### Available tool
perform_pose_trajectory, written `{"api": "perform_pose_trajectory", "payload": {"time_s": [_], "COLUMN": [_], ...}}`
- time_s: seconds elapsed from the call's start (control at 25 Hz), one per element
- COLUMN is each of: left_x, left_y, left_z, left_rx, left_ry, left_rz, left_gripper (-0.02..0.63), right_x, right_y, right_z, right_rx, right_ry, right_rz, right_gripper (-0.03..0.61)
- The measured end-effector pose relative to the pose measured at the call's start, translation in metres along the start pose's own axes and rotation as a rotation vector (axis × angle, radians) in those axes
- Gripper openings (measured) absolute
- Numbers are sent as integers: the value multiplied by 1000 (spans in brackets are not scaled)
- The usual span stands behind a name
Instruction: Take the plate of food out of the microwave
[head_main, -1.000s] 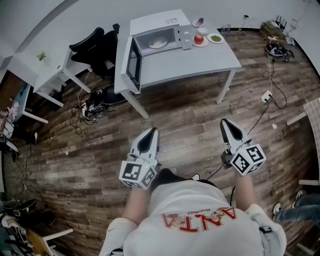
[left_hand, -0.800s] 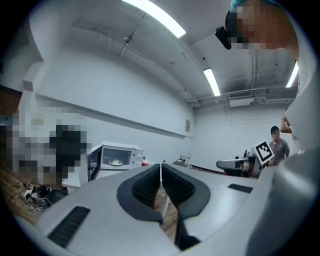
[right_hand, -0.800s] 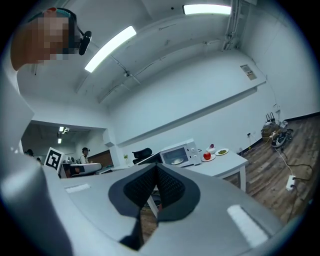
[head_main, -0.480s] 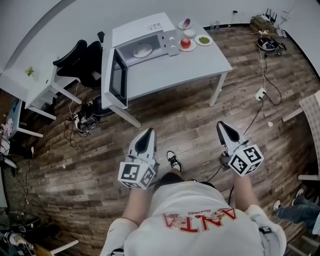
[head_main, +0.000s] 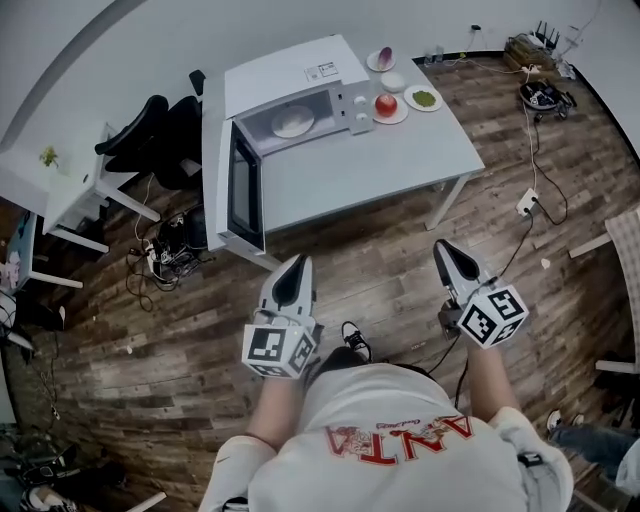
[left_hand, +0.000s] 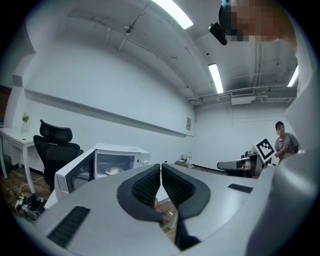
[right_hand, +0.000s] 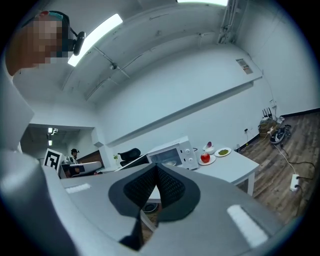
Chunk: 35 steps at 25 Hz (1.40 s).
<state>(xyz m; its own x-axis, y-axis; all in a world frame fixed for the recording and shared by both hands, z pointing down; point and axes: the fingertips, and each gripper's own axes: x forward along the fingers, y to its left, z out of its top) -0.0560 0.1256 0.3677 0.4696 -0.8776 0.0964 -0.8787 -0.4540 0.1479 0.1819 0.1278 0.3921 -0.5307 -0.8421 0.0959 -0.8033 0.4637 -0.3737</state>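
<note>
A white microwave (head_main: 290, 85) stands on the grey table (head_main: 400, 150) with its door (head_main: 245, 190) swung open toward me. Inside it rests a white plate of food (head_main: 293, 123), also visible in the left gripper view as a pale plate (left_hand: 114, 170). My left gripper (head_main: 293, 268) and right gripper (head_main: 447, 252) are held over the wood floor, well short of the table's near edge. Both are shut with nothing between their jaws. In the right gripper view the microwave (right_hand: 172, 152) lies ahead beyond the shut jaws.
Right of the microwave sit a plate with a red apple (head_main: 386, 104), a plate of greens (head_main: 425, 98) and a bowl (head_main: 393, 81). Black office chairs (head_main: 155, 125) and a white desk (head_main: 60, 180) stand at the left. Cables and a power strip (head_main: 527, 200) lie on the floor at right.
Both grippers have moved toward the table together with me; the table and microwave now look nearer and larger. The jaws stay shut.
</note>
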Motion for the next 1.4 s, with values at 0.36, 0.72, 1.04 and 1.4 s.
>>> {"api": "perform_pose_trajectory", "payload": {"time_s": [0.36,0.72,1.04,1.4], "left_x": [52,82,131,192], "left_y": [73,96,128,133], "left_z": [11,9,18,30], "left_rx": [-32,-39,-50,-86], "left_ry": [9,23,3,-8], "left_rz": [-20,2,140,295], "left_gripper": [17,17,17,17], "right_x": [106,157,238,317], "right_y": [12,-1,-37,-96], "right_z": [10,8,31,34], "right_rx": [-14,10,26,108], "right_ry": [30,83,104,192], "right_rz": [28,60,191,325], "right_gripper": [0,1,0,1]}}
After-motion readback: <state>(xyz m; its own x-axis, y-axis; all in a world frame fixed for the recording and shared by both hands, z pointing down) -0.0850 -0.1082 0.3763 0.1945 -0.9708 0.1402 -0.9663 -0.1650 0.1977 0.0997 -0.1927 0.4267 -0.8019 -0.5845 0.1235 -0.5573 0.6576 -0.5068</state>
